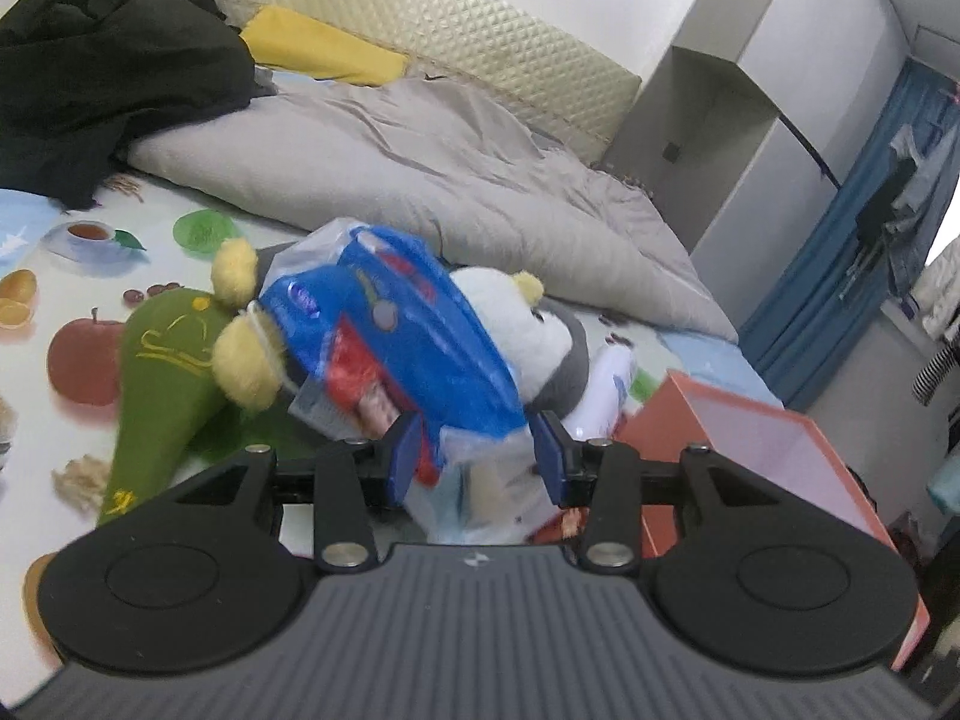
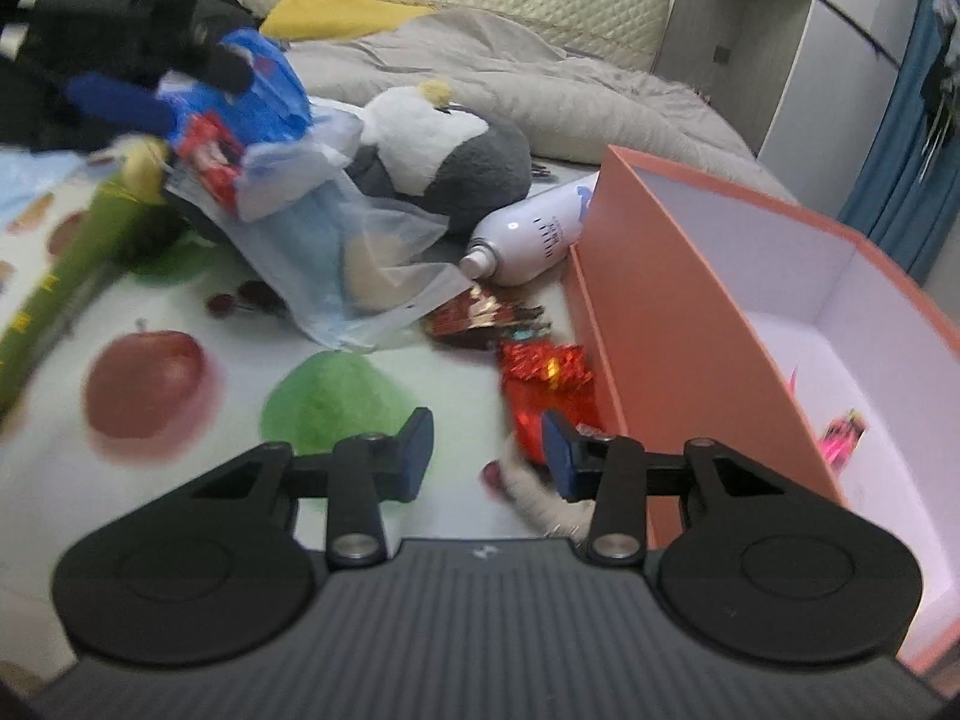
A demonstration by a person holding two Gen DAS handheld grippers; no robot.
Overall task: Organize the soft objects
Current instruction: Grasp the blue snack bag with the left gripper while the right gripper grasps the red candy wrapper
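One blue packet (image 1: 390, 324) in left tool (image 1: 477, 456), lengthwise away.

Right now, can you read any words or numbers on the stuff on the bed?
Blue pack: printing too blurred to read.
White bottle: dark lettering, too small to read.
Green plush: yellow stitched marks, not readable.
Red foil packs: nothing legible.
Tool housing: a small logo, no words.

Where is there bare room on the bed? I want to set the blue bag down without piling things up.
Free: the sheet around the printed apple, between the green plush and the red wrappers. The orange box is mostly bare inside. Crowded: penguin, clear bag and white bottle.
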